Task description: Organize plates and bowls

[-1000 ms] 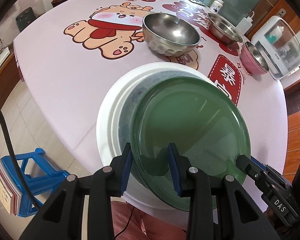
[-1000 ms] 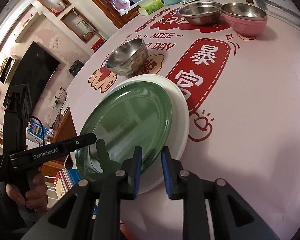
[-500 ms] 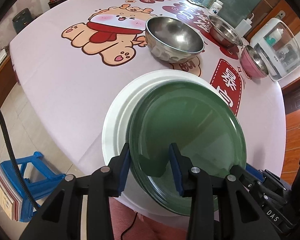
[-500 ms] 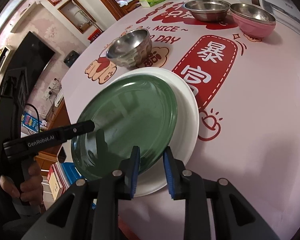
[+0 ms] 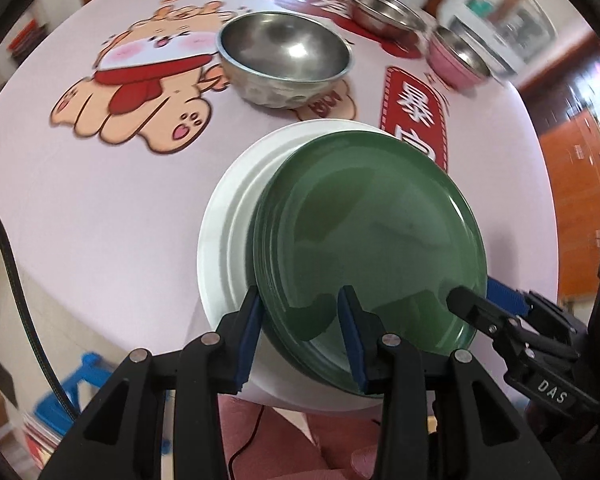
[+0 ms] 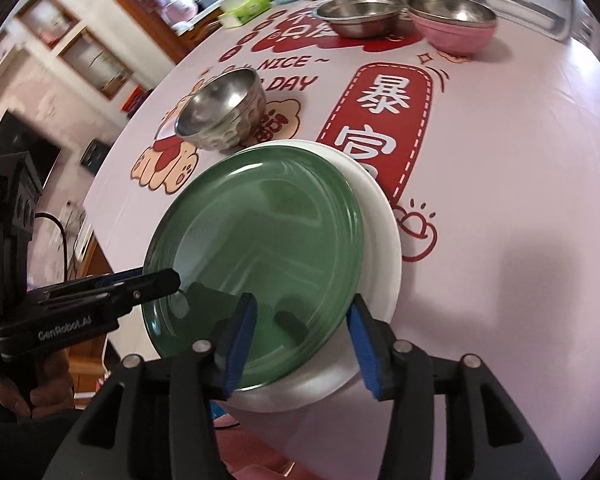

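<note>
Resting on a white plate (image 5: 228,248) near the table's (image 5: 100,208) near edge, the green plate (image 5: 372,240) sits off-centre, so that a crescent of white shows along one side in each wrist view. The left gripper (image 5: 300,332) straddles the green plate's near rim, one blue pad outside the rim and the other over the plate's face; its jaws stand partly spread, and whether the pads press on the rim cannot be told from these views. The right gripper (image 6: 302,336) is at the plates' near edge too, its jaws opening, spread wide with the green plate's rim between them and neither pad touching it. From the right wrist, the left gripper's black body is at the left, its tip at the green plate's edge, with a hand (image 6: 40,396) around its handle. Beyond the plates, a dimpled steel bowl (image 5: 284,64) stands upright, just beside the white plate's far rim. Farther back, a shallow steel bowl (image 6: 360,14) and a pink bowl (image 6: 452,24) with a steel lining stand side by side, well apart from the plates. The table wears a pale cloth printed with a cartoon bear (image 5: 140,80) and a red banner (image 6: 380,128).
</note>
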Demonstrator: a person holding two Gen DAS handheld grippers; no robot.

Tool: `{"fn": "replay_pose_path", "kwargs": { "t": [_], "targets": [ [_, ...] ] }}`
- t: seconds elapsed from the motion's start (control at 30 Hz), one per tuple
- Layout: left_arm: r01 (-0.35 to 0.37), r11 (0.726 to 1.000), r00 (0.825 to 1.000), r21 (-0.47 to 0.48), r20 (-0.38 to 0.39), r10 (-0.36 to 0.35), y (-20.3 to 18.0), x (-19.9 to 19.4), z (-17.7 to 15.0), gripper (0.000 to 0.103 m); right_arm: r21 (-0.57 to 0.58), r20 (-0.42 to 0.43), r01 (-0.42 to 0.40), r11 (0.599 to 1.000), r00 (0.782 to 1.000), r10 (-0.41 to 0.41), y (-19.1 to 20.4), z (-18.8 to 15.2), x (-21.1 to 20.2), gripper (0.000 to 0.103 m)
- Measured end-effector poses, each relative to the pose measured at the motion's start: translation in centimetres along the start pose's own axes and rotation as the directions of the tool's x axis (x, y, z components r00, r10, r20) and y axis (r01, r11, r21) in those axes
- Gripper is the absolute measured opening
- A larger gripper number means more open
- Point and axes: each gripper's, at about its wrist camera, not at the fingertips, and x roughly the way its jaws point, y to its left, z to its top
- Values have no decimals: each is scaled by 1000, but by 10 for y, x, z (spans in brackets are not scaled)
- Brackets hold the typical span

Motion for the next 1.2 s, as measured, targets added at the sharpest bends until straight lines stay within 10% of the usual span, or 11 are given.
{"fn": "replay_pose_path", "kwargs": {
  "t": [0.57,1.2],
  "targets": [
    [83,921,995,381,16,-97,17,-37,1,38,313,206,133,940,957,-204,27,-33,-15,76],
    [14,938,985,346,155,-71,57,-88,39,61,354,252,157,922,933,-255,40,-15,-31,76]
  ]
}}
